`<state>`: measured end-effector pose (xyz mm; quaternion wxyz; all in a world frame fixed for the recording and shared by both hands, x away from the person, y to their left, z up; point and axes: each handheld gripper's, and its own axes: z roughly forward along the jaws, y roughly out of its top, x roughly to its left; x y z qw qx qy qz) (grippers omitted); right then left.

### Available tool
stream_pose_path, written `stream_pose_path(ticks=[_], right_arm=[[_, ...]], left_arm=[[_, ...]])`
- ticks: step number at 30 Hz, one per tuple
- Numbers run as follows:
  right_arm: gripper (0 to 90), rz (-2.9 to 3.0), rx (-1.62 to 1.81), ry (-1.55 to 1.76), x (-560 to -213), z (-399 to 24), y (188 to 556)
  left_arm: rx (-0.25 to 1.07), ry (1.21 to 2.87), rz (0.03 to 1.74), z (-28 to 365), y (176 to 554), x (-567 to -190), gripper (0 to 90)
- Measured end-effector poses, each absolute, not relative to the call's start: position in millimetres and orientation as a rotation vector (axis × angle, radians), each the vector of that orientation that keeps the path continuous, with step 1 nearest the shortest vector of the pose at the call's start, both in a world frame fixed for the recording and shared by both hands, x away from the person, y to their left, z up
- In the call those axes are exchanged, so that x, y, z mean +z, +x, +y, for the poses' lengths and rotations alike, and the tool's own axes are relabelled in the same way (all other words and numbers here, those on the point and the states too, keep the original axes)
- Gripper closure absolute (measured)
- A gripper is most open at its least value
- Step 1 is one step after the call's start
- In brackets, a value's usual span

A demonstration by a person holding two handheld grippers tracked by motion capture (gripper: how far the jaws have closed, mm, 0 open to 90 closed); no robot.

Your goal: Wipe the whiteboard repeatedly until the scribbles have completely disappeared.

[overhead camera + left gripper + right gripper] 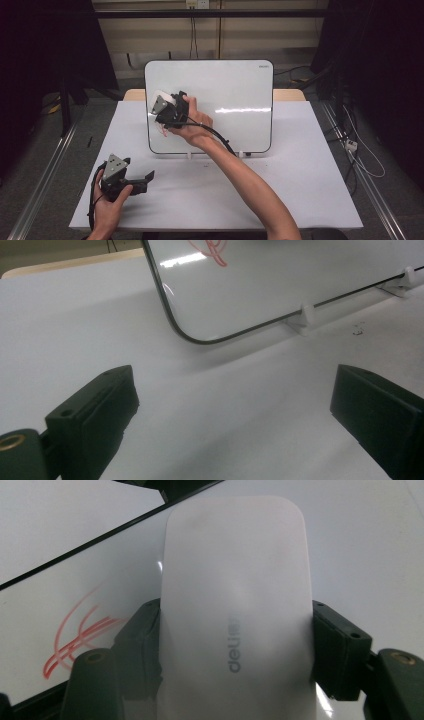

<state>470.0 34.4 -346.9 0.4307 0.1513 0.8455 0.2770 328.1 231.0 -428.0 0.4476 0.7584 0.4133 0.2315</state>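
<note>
Clamping white eraser (235,615) against whiteboard (235,90): right hand-held gripper (162,112); left hand-held gripper (235,405) spread wide, empty.

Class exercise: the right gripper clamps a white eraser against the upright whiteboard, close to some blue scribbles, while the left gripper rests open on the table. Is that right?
Not quite: the scribbles are red, not blue, as the right gripper view shows. The rest holds: the right gripper clamps the white eraser at the upright whiteboard, and the left gripper rests open on the table.
</note>
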Motion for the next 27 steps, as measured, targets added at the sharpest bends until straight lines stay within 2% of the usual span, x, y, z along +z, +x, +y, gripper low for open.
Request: stream_pose_path(ticks=[27], right_arm=[[31.4, 2.207, 0.619, 0.228, -400, 52, 428]], left_arm=[[0.580, 1.896, 1.012, 230, 328, -428, 4.8]])
